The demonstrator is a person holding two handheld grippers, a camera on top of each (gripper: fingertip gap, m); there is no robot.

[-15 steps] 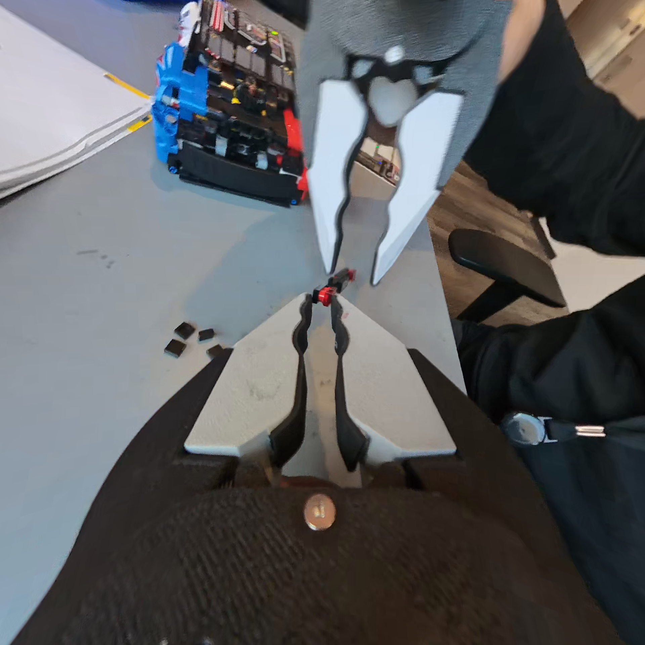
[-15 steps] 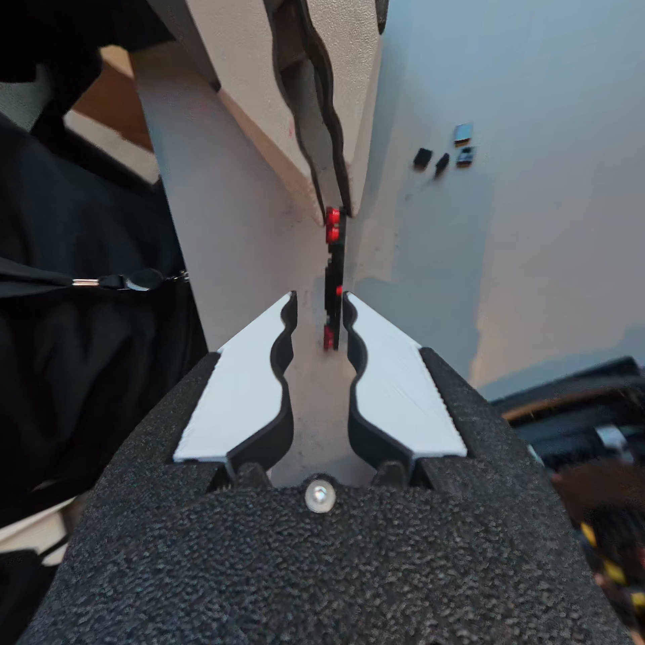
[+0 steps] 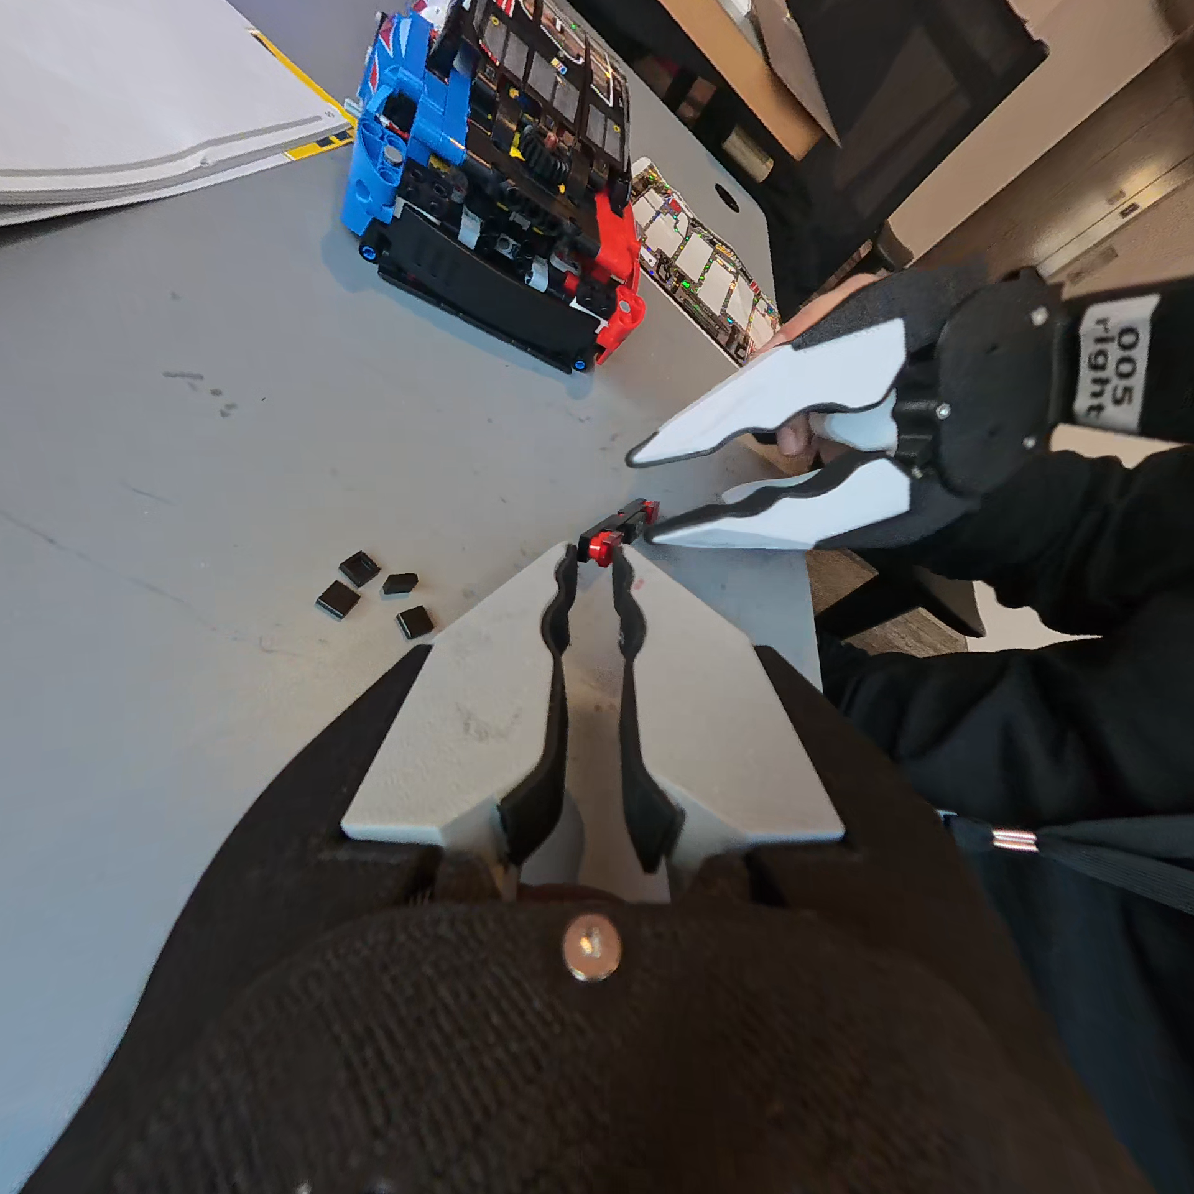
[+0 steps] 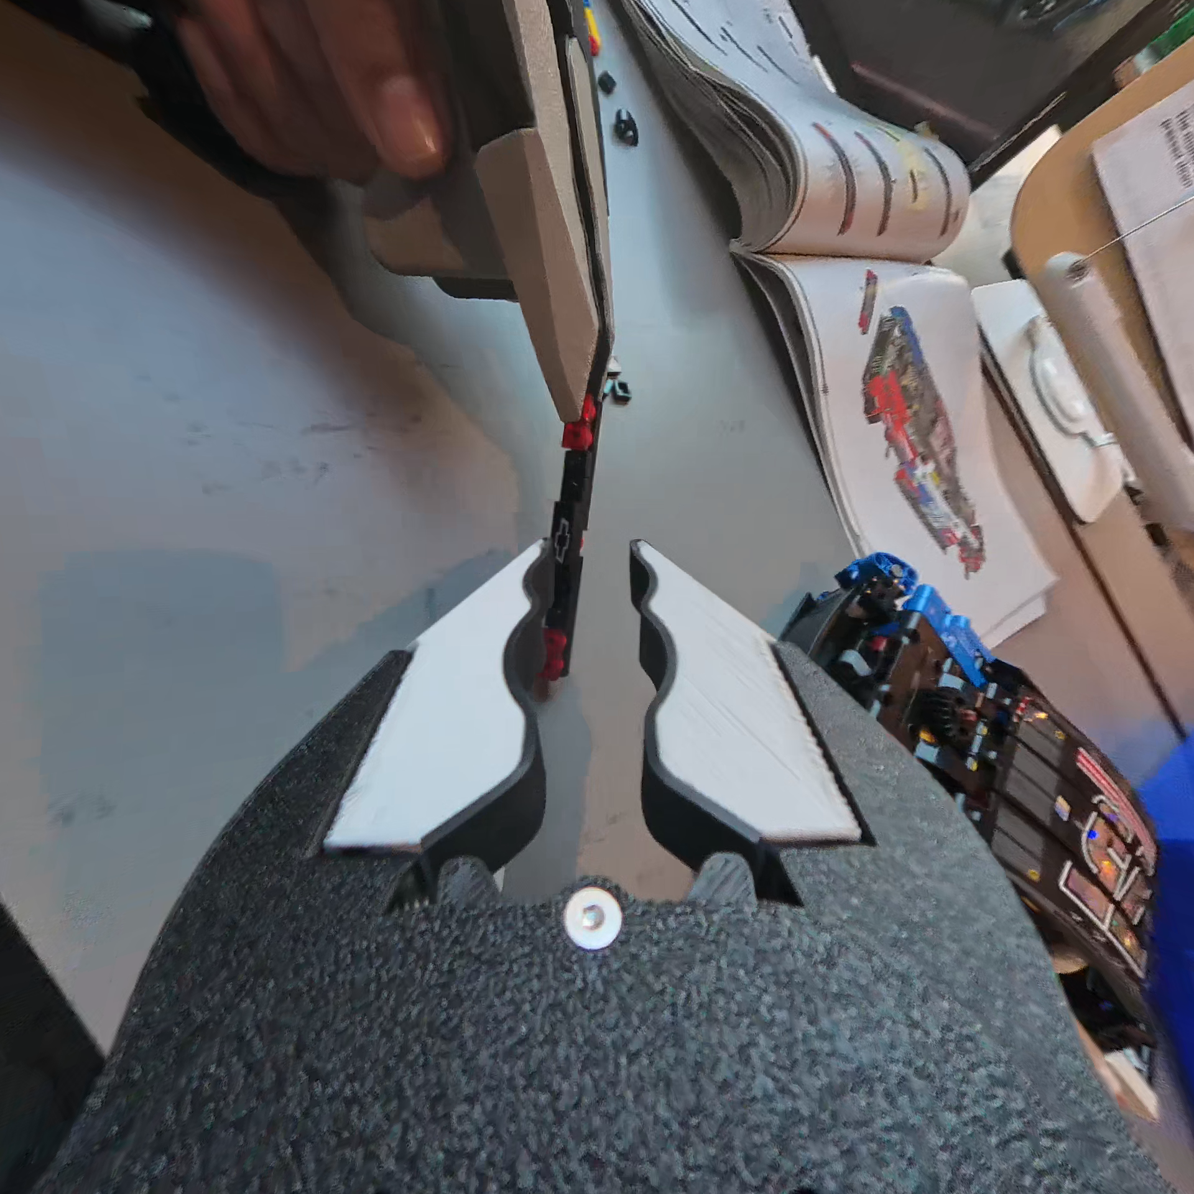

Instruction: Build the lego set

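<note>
Pinching black-red strip | left tongs | emblem only right-wrist-visible

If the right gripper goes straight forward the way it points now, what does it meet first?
Most likely the left gripper. The right gripper is open, and the thin black and red lego strip already lies between its fingers, along the left one. The left gripper's tips, which hold the strip's far end, stand directly ahead.
</note>
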